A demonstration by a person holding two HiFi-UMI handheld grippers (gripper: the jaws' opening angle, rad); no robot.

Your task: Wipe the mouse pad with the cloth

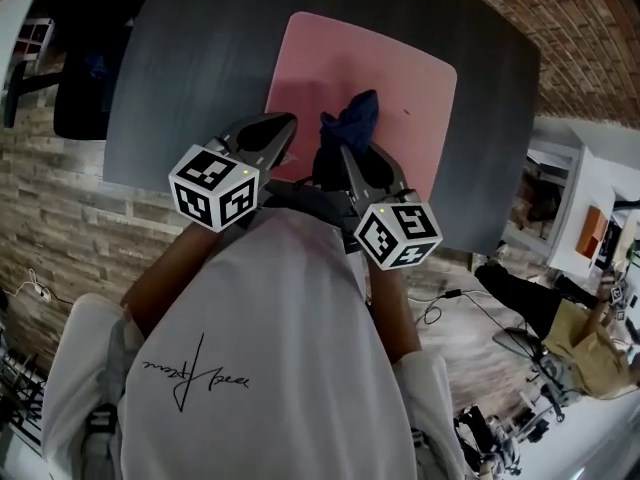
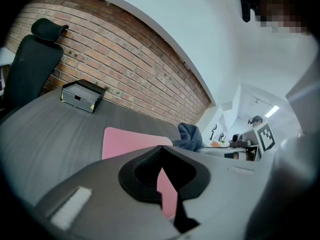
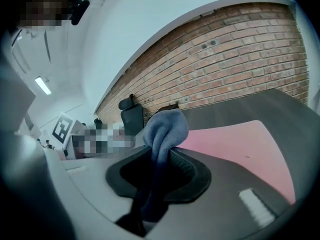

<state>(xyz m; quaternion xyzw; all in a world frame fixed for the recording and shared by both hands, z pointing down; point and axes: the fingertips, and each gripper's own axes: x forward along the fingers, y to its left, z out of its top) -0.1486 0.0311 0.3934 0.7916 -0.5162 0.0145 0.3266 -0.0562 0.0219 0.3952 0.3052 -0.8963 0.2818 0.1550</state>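
A pink mouse pad [image 1: 390, 78] lies on the dark grey table [image 1: 200, 78], and it also shows as the pad [image 2: 125, 140] and as the pad [image 3: 245, 144]. My right gripper [image 1: 345, 153] is shut on a dark blue cloth [image 1: 352, 120], which hangs bunched over the pad's near part. In the right gripper view the cloth [image 3: 164, 126] sticks up from between the jaws of the right gripper [image 3: 159, 151]. The left gripper [image 1: 275, 133] hovers at the pad's near left edge, shut and empty. Its tips meet in the left gripper view [image 2: 161, 147], with the cloth [image 2: 189, 136] off to its right.
A black box [image 2: 81, 97] stands at the table's far side by the brick wall. A black office chair [image 2: 31, 66] is at the table's left end. Desks with clutter and cables [image 1: 560, 368] fill the floor to the right.
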